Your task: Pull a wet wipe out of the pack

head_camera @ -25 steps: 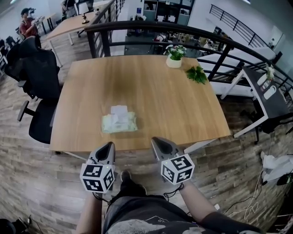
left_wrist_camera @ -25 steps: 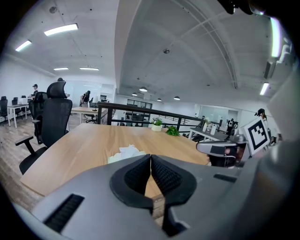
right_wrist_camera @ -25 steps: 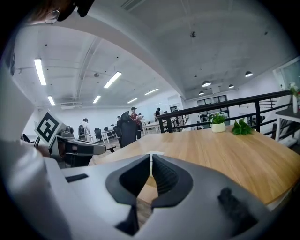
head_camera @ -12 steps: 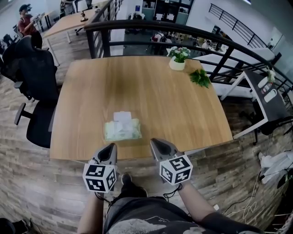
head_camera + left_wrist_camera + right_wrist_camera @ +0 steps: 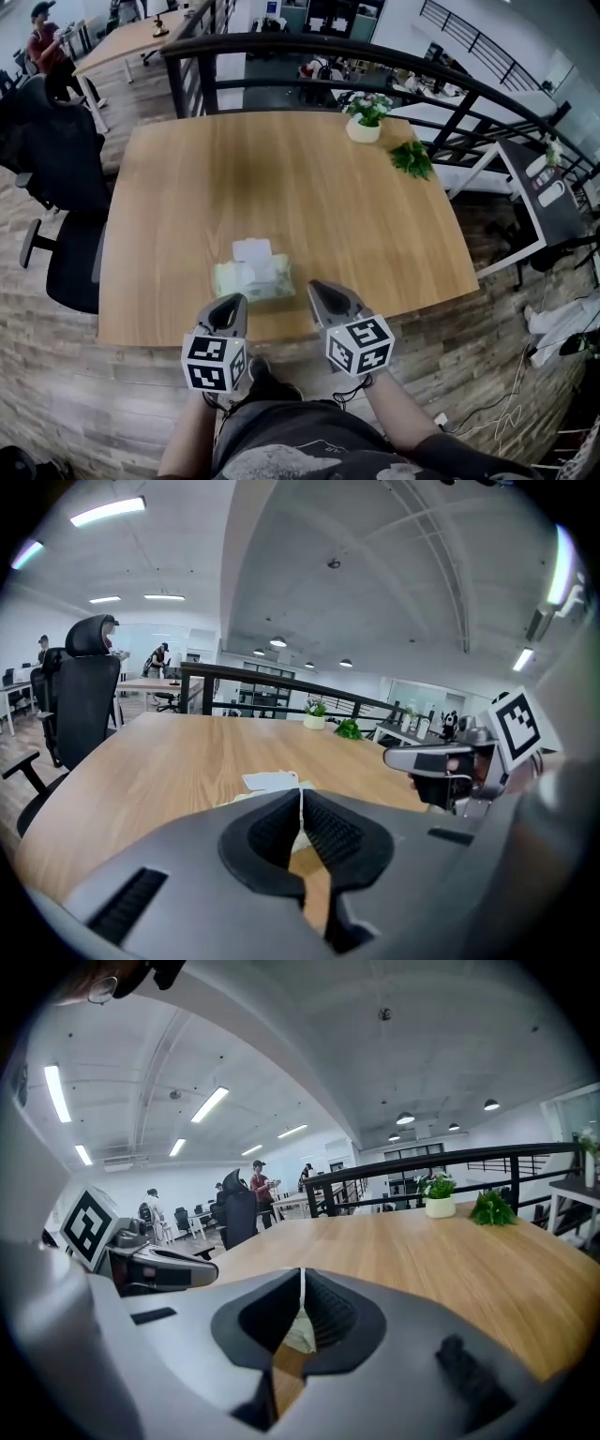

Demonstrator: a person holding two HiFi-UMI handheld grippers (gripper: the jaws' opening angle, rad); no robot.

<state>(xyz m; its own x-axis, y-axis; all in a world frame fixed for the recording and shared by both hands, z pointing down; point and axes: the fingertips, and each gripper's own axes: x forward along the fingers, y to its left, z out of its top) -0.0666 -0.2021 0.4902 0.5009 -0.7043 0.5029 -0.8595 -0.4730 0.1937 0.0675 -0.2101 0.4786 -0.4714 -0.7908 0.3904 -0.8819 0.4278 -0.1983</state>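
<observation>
A pale green wet wipe pack [image 5: 253,278] lies flat near the front edge of the wooden table [image 5: 281,187], a white wipe or flap [image 5: 251,249] sticking out at its far side. My left gripper [image 5: 230,305] is shut and empty, just short of the pack's near left corner. Shut and empty too, my right gripper [image 5: 319,291] hovers just right of the pack. In the left gripper view the pack [image 5: 272,785] shows beyond the closed jaws [image 5: 301,799], with the right gripper [image 5: 441,761] alongside. In the right gripper view the pack [image 5: 300,1333] peeks through behind the closed jaws [image 5: 301,1283].
A white pot with flowers [image 5: 361,117] and a green sprig [image 5: 411,157] sit at the table's far right. A black office chair [image 5: 56,159] stands at the left edge. A black railing [image 5: 309,52] runs behind the table. A second desk [image 5: 548,192] is to the right.
Both grippers have moved forward toward the table's front edge and the pack, and now reach over the edge. Their jaws stayed shut. The pack has not moved on the table.
</observation>
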